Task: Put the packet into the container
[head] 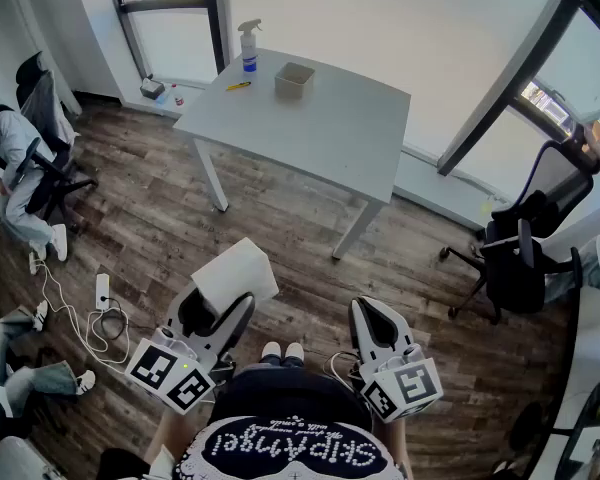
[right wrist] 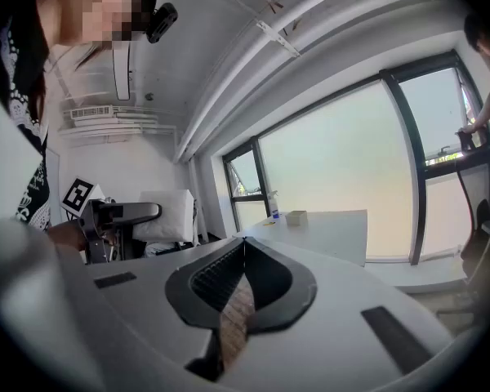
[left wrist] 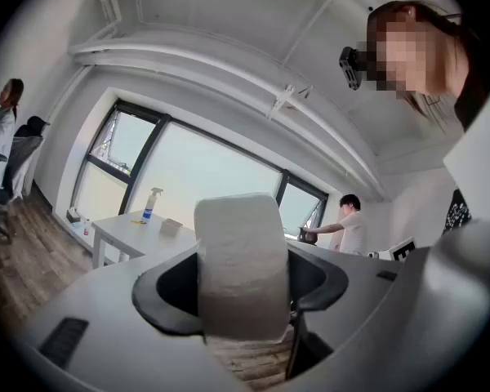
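packet [head: 235, 276]: white | container [head: 294, 79]: beige | table [head: 330, 128]: pale grey | floor [head: 280, 208]: brown wood-grain | spray bottle [head: 249, 48]: white, blue

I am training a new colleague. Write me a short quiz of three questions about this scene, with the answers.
1. True or false: the right tool holds the white packet.
2. What stands near the container on the table? A) a spray bottle B) a kettle C) a laptop
3. Fill in: the jaws of the right tool are ____.

Key:
1. False. The left tool holds it.
2. A
3. shut, with nothing between them
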### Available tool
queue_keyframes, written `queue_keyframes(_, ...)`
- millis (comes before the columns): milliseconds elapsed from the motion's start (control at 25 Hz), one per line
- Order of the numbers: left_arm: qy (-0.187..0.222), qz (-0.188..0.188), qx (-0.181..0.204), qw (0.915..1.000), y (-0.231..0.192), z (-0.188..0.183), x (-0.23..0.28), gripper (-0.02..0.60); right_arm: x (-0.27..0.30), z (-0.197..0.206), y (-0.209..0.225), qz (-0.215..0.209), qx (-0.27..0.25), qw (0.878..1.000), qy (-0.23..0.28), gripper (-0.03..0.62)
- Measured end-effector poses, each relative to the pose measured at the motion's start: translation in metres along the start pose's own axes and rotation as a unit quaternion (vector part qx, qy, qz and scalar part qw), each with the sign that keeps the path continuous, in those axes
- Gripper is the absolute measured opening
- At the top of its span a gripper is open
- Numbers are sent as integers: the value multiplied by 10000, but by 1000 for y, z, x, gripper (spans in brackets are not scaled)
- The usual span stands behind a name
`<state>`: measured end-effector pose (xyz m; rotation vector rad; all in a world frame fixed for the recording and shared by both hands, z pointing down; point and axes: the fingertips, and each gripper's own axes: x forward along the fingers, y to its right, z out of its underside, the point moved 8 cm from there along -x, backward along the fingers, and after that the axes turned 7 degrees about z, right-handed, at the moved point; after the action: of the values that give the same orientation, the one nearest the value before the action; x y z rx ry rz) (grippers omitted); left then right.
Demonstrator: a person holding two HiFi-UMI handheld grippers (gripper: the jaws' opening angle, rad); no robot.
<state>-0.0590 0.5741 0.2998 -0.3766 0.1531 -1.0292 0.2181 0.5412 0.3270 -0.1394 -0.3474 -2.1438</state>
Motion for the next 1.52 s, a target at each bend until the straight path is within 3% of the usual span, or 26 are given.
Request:
queue_keyframes(280, 44, 14, -139, 9999, -1, -4, 1, 288, 5, -4, 1, -82, 5, 10000, 24, 14)
queue_keyframes(840, 49, -95, -54, 9999, 8, -3, 14, 288, 5, -5, 19, -182, 62, 9998, 6, 14)
queue_keyframes(1320, 168, -231, -234, 9993, 17, 13, 21, 288, 5, -2, 28, -727, 12, 9973, 123, 15)
queue_keyframes(1520, 96, -299, -244, 9992, 3, 16, 27, 288, 16, 3, 30, -655, 7, 9978, 47, 15)
